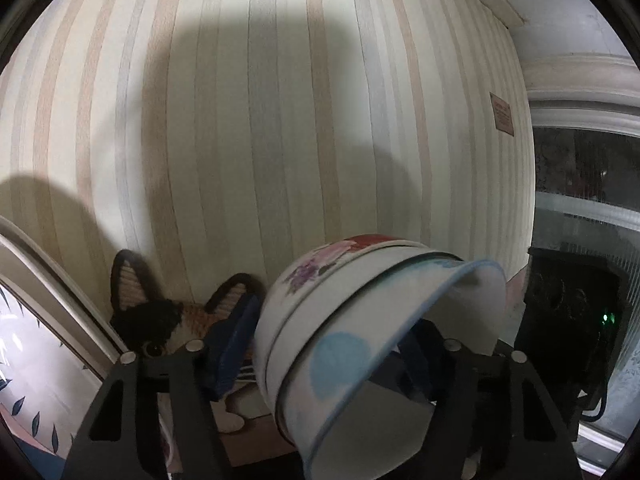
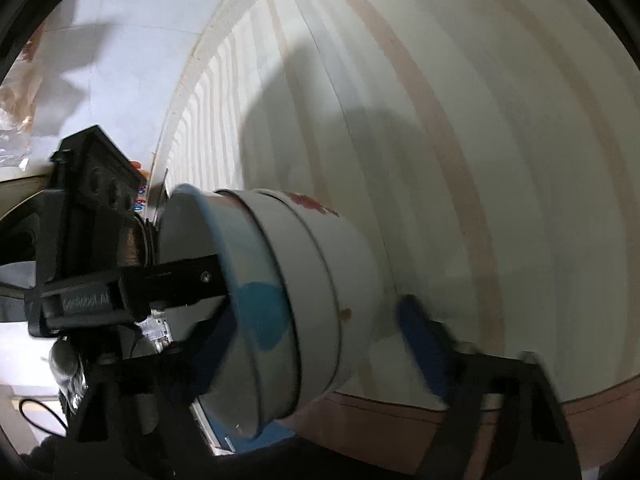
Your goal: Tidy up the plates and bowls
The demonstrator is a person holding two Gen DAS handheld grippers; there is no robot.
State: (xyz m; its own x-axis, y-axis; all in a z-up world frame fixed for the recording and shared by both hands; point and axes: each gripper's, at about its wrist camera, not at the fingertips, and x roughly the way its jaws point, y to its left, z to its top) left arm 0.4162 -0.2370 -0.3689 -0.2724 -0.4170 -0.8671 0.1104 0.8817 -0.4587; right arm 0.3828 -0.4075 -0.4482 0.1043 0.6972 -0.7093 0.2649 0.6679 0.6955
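Bowls (image 1: 340, 344): nested stack of at least three, held in the air and tipped on its side in front of the striped wall (image 1: 280, 120). Innermost bowl white with a blue rim and a pale blue blob on its side; the next shows pink and purple flowers; a red patch marks the outermost one, at the far end.

Left tool (image 1: 332, 348): closed on the stack. In the left wrist view its blue-padded fingers (image 1: 236, 344) stand to either side of the bowls, the right one largely hidden behind the blue-rimmed wall. In the right wrist view a black finger of this tool (image 2: 176, 276) reaches in from the left and pinches the blue rim of the innermost bowl.

Right tool (image 2: 320, 360): wide apart around the same stack (image 2: 288, 292). Its right blue finger (image 2: 420, 340) stands clear of the outermost bowl's base; its left finger lies low at the open mouth, and contact there cannot be told. View blurred.

Cat figure (image 1: 160, 320): black and orange, pointed ears, against the wall behind the left finger.

Black device (image 1: 568, 320): right of the bowls, small green light lit, cable trailing below.

Window (image 1: 588, 168): dark pane at far right, white frame.

Small plaque (image 1: 502, 114): on the wall near the window, text unreadable.
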